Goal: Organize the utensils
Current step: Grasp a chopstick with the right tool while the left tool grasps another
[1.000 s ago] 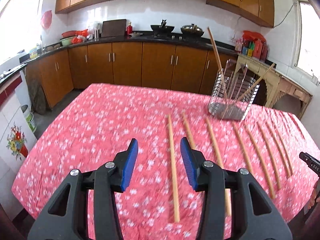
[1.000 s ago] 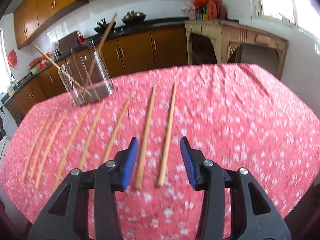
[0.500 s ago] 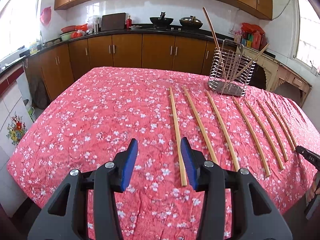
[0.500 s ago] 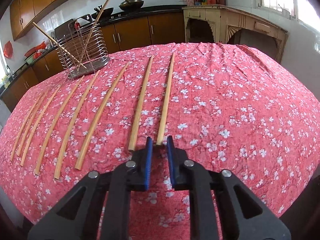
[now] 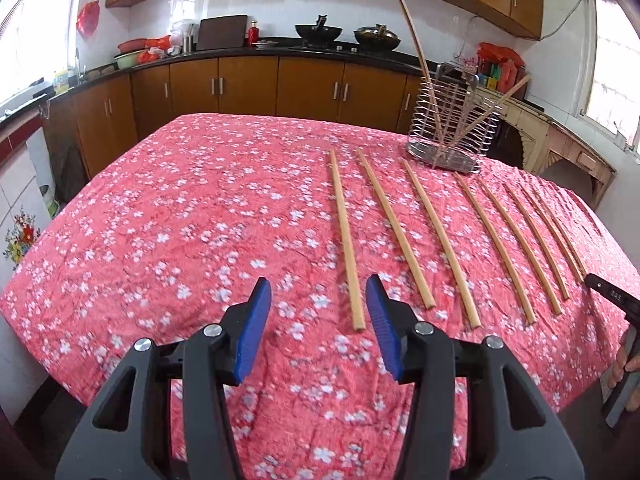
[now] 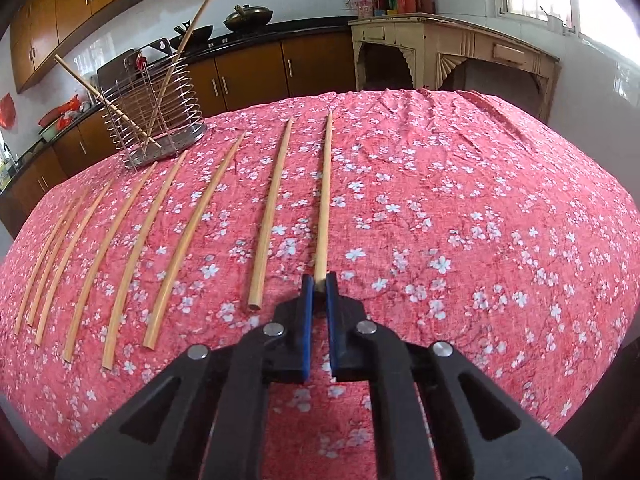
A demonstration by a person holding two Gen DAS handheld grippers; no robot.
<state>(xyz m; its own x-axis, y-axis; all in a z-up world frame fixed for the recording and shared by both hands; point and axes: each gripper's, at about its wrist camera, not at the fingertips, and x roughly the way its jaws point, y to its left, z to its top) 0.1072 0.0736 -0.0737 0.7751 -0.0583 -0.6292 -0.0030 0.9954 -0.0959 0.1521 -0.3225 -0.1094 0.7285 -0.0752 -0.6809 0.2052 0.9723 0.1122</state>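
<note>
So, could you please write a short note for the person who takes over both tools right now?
Right tool: shut on the near end of the rightmost chopstick, which lies on the red floral tablecloth.
Left tool: jaws opening, holding nothing; the near tip of the leftmost chopstick lies between its blue pads.
Wire holder: stands at the far side, two chopsticks leaning inside.
Done: those two.
Left: eight chopsticks lie in a row on the cloth; all go into the holder.

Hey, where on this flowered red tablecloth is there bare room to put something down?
Bare cloth lies left of the leftmost wooden chopstick, out to the red flowered tablecloth's edge, and right of the chopstick pinched by the right gripper. Crowded: the chopstick row and the wire chopstick holder behind it.
</note>
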